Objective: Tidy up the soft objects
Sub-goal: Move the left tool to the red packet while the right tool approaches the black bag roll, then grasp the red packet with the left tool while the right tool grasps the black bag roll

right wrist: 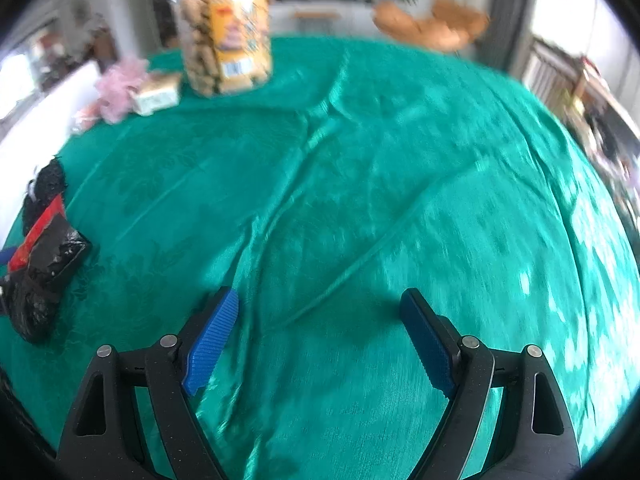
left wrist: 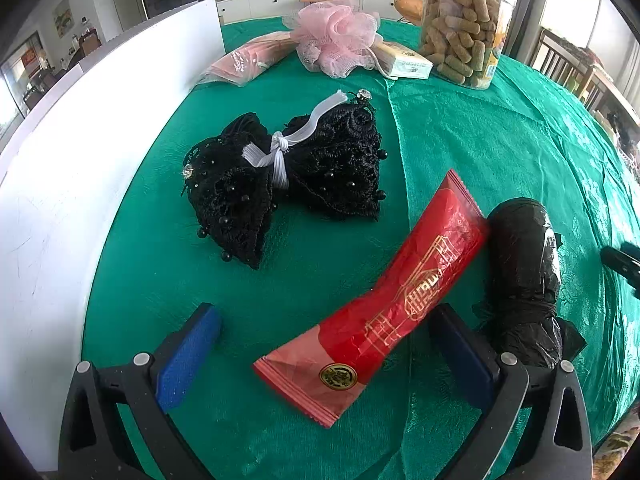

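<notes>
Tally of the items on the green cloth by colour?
Black: 2, lace bundle, plastic-wrapped roll
Red: 1, snack packet
Pink: 2, mesh puff, flat pack
Tan: 1, biscuit jar
Pale: 1, small box
Total: 7

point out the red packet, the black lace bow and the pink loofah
red packet [left wrist: 404,300], left wrist view, middle of wrapper
black lace bow [left wrist: 288,176], left wrist view, near the white knot
pink loofah [left wrist: 336,38], left wrist view, centre of mesh

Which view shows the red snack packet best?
Left wrist. The red snack packet lies whole, sharp and close between the open left gripper fingers, gold print readable. The right wrist view is blurred and shows only a red sliver at its left edge, behind the black plastic bundle.
</notes>
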Demonstrator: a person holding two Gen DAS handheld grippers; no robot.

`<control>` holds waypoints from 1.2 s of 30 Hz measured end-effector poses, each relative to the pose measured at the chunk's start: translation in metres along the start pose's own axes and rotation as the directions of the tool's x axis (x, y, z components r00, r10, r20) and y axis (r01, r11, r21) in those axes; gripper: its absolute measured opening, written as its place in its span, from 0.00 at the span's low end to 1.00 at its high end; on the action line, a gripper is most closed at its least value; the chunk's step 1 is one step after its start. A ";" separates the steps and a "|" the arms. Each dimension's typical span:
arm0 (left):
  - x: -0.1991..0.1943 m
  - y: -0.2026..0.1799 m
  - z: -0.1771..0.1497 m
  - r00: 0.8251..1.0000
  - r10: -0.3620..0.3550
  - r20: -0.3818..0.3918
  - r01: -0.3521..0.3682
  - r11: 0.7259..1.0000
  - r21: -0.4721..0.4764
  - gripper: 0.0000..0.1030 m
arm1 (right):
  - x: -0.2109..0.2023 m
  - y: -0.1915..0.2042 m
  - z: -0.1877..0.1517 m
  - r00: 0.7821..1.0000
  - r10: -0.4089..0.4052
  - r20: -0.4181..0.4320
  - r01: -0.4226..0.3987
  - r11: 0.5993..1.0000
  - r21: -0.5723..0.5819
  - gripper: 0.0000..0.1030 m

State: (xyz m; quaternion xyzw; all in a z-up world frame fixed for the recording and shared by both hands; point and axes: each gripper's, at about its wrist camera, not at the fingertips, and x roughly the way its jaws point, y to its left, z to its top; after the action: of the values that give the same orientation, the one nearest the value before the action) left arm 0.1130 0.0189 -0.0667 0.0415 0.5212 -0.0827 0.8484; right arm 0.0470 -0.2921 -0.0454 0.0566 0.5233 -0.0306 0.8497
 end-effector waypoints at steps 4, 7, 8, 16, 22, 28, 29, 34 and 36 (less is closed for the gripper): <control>0.000 0.000 -0.001 1.000 0.000 0.000 0.000 1.000 0.000 1.00 | -0.029 0.043 0.001 0.948 0.318 -0.020 -0.317 0.948 0.029 0.83; 0.000 0.001 -0.001 1.000 0.001 0.000 -0.001 1.000 0.000 1.00 | -0.028 0.088 0.000 0.912 0.401 -0.088 -0.404 0.915 -0.015 0.83; 0.000 0.001 -0.001 1.000 0.001 0.000 -0.001 1.000 -0.002 1.00 | -0.025 0.099 0.000 0.903 0.417 -0.106 -0.422 0.906 -0.024 0.83; 0.000 0.011 -0.004 1.000 0.015 -0.006 -0.016 0.998 -0.057 1.00 | -0.001 0.139 0.012 0.928 0.324 -0.187 -0.352 0.924 -0.147 0.80; 0.000 0.009 -0.006 1.000 0.006 -0.017 -0.007 0.998 -0.059 0.99 | -0.028 0.138 0.020 0.996 0.068 -0.056 -0.084 0.935 -0.346 0.81; -0.010 -0.014 0.000 0.999 -0.044 -0.030 0.047 0.993 0.107 0.52 | -0.033 0.111 0.017 0.963 0.244 -0.117 -0.261 0.952 -0.160 0.82; -0.012 -0.019 0.000 0.998 -0.057 -0.036 0.061 0.989 0.134 0.37 | -0.032 0.107 0.016 0.954 0.272 -0.125 -0.287 0.950 -0.120 0.82; -0.018 -0.009 -0.007 0.990 -0.138 -0.036 0.140 0.990 0.035 0.25 | -0.023 0.112 0.018 0.909 0.378 -0.178 -0.385 0.923 -0.005 0.82; -0.022 0.010 -0.014 0.979 -0.204 -0.020 0.202 0.977 -0.072 0.25 | -0.022 0.124 0.024 0.911 0.374 -0.171 -0.381 0.924 -0.010 0.82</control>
State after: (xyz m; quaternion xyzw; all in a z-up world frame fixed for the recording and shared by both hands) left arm 0.0925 0.0331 -0.0535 -0.0406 0.5368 -0.1501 0.8293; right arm 0.0724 -0.1723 -0.0072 0.1404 0.5721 0.1504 0.7940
